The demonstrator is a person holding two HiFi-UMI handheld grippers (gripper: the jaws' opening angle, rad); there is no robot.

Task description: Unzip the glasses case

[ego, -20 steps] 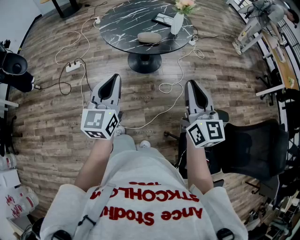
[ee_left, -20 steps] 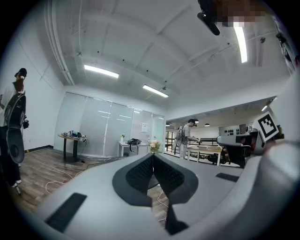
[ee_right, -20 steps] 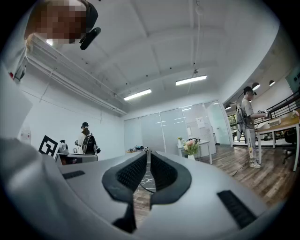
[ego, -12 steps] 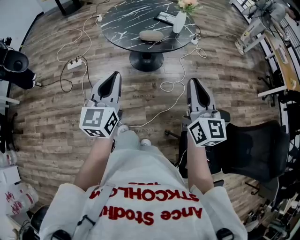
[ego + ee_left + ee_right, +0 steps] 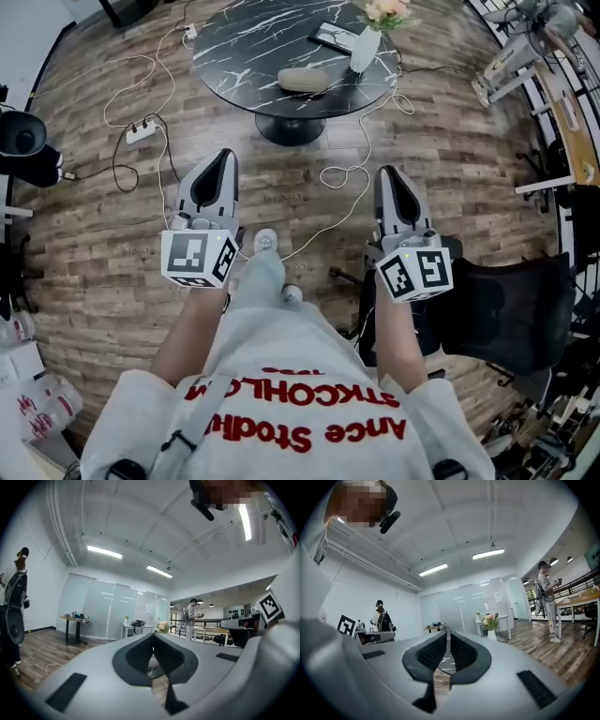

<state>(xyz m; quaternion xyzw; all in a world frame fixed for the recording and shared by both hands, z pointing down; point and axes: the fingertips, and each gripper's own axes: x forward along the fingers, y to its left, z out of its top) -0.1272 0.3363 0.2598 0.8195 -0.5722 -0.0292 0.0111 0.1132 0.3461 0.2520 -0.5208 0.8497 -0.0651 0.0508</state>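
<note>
Two hand-held grippers hang level above the wooden floor (image 5: 450, 159), and both are empty. The left gripper (image 5: 224, 159) has its jaws pressed together; the right gripper (image 5: 390, 176) shows its jaws a narrow slit apart with nothing between them. The person holding them wears a grey sweatshirt (image 5: 281, 375) with red lettering, and a black office chair (image 5: 506, 309) stands just beside the right arm. White cables (image 5: 347, 173) loop over the boards ahead, one running to a power strip (image 5: 141, 134) on the left. Well beyond both grippers stands a round black, white-veined surface (image 5: 239, 52). The beige glasses case (image 5: 303, 80) lies on it, untouched, near its front edge. A white vase (image 5: 366, 49) of flowers stands nearby on the right.
</note>
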